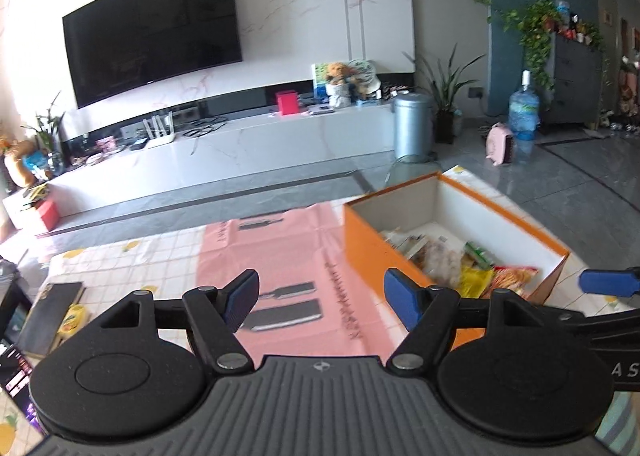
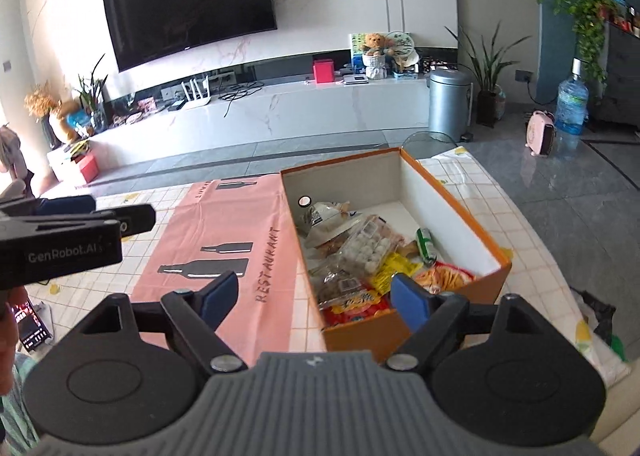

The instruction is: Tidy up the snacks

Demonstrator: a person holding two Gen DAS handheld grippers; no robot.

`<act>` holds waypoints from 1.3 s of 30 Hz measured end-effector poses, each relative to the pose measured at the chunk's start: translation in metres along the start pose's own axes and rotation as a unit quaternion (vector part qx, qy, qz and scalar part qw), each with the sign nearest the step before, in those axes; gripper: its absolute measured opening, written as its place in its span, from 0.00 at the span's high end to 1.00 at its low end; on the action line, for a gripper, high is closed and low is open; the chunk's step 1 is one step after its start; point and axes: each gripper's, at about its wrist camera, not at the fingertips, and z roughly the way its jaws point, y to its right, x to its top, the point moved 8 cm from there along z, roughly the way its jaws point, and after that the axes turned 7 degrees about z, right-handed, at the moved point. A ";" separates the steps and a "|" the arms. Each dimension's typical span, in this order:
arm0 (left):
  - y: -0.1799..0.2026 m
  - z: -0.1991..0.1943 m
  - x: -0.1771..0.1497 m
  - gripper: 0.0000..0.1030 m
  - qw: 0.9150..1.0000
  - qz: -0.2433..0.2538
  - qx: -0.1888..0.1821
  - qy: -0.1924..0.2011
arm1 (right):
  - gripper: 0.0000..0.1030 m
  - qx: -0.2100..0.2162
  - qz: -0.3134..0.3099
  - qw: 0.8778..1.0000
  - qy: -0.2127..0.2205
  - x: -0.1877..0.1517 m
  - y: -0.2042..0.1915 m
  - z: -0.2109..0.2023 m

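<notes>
An open orange box (image 2: 460, 212) with white inner walls stands on the table and holds several snack packets (image 2: 364, 252), among them yellow, red and clear bags. It also shows in the left wrist view (image 1: 368, 244), with the snacks (image 1: 460, 260) inside. My right gripper (image 2: 312, 296) is open and empty above the box's near left corner. My left gripper (image 1: 320, 296) is open and empty over the pink cloth (image 1: 280, 256), left of the box. The left gripper's body shows in the right wrist view (image 2: 72, 240), and a right fingertip (image 1: 608, 282) shows in the left wrist view.
The table has a checked cloth (image 2: 480, 184) under the pink runner (image 2: 240, 240). A dark book (image 1: 48, 316) and a yellow packet (image 1: 72, 320) lie at the table's left end. Beyond are the floor, a TV stand (image 2: 280, 108) and a grey bin (image 2: 448, 100).
</notes>
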 end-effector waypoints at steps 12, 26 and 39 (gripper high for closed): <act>-0.024 0.000 -0.059 0.18 0.999 -0.026 0.007 -0.039 | 0.21 -0.044 0.003 0.999 0.015 -0.037 -0.015 0.004; -0.019 0.004 -0.081 0.18 0.998 -0.021 -0.017 -0.056 | 0.20 -0.060 -0.025 0.998 -0.003 -0.052 -0.035 0.014; -0.024 0.005 -0.088 0.18 0.997 -0.027 -0.018 -0.065 | 0.17 -0.068 -0.035 0.997 -0.006 -0.053 -0.041 0.019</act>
